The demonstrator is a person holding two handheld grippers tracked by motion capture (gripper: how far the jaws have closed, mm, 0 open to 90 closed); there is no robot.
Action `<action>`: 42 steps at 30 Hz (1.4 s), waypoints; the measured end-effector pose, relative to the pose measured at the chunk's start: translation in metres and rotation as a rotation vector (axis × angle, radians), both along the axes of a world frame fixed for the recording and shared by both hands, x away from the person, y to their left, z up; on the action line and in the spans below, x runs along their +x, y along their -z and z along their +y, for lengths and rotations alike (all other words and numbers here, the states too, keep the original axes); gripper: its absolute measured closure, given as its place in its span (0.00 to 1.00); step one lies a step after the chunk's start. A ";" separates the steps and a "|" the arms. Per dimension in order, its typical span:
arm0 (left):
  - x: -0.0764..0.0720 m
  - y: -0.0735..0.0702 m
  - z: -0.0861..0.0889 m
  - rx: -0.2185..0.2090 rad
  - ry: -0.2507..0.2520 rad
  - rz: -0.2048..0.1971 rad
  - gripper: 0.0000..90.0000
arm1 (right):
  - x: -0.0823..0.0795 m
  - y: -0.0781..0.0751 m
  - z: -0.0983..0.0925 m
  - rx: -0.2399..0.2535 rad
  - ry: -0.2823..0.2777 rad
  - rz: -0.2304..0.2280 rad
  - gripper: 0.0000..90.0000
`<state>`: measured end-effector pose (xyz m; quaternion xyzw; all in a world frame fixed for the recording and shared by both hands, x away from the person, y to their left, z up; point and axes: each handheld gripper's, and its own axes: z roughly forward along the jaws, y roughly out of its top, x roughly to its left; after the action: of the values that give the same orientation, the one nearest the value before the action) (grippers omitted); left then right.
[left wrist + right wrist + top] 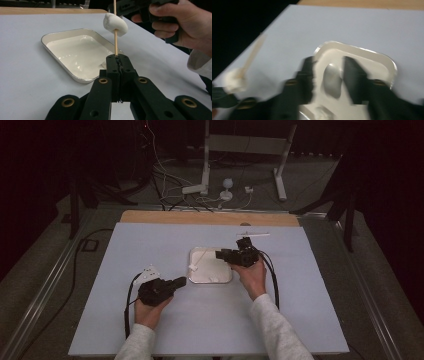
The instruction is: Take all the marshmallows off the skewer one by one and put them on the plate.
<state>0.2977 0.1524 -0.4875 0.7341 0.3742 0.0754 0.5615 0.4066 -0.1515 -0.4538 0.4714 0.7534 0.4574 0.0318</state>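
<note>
Above the near edge of the shallow white rectangular metal tray (pixel 75 56), a thin wooden skewer (pixel 115 43) is held upright by the left gripper (pixel 117 60), whose jaws are clenched on its lower end. One soft white marshmallow (pixel 115 21) is already threaded on the stick, well above the jaws. In the high view the skewer shows as a pale stroke over the left part of the tray (pixel 192 262), with the left gripper (pixel 177 282) just beside the tray's near left corner.

The right gripper (pixel 220 254) hangs over the tray's right side. In its own blurred view its jaws stand apart around empty air over the tray floor; nothing is gripped. A small white marshmallow piece (pixel 320 113) lies low in the tray near them — probably the next one to be fetched.

The step in hand is judged to be the pick-up of that next piece. It is best done with the jaws lowered astride the piece and closed gently, since a soft marshmallow is easily crushed or squeezed out sideways. The skewer should be kept steady and upright meanwhile — any tilt would shift the tip at which the piece must later be aimed. The tray rim should be cleared on the way down so that the tray is not nudged across the pale blue table cover (pixel 150 330).
</note>
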 end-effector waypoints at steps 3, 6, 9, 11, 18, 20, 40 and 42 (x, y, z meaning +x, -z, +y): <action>0.000 0.000 0.001 0.001 -0.003 -0.001 1.00 | 0.001 0.004 -0.001 -0.025 0.028 0.002 0.39; 0.001 0.000 0.001 0.003 -0.010 -0.001 1.00 | 0.000 0.003 -0.003 -0.017 0.028 0.003 0.31; 0.001 0.000 0.001 0.001 -0.016 -0.001 1.00 | -0.004 -0.001 -0.003 0.014 0.004 0.003 0.27; 0.001 0.000 0.001 0.001 -0.017 -0.001 1.00 | -0.006 -0.003 -0.003 0.028 -0.019 0.001 0.25; 0.000 0.000 0.000 0.001 -0.022 -0.001 1.00 | -0.016 -0.007 0.001 0.086 -0.065 0.007 0.24; 0.001 0.000 0.000 0.001 -0.023 0.000 1.00 | -0.018 -0.008 0.003 0.097 -0.079 0.011 0.25; 0.000 -0.002 -0.006 -0.024 -0.005 -0.005 1.00 | -0.032 -0.004 0.031 0.171 -0.181 0.039 0.25; 0.000 -0.002 -0.007 -0.024 -0.001 -0.005 1.00 | -0.033 -0.003 0.033 0.177 -0.187 0.045 0.25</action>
<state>0.2972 0.1454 -0.4852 0.7269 0.3739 0.0731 0.5714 0.3740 -0.1186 -0.4508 0.4100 0.7512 0.5126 -0.0697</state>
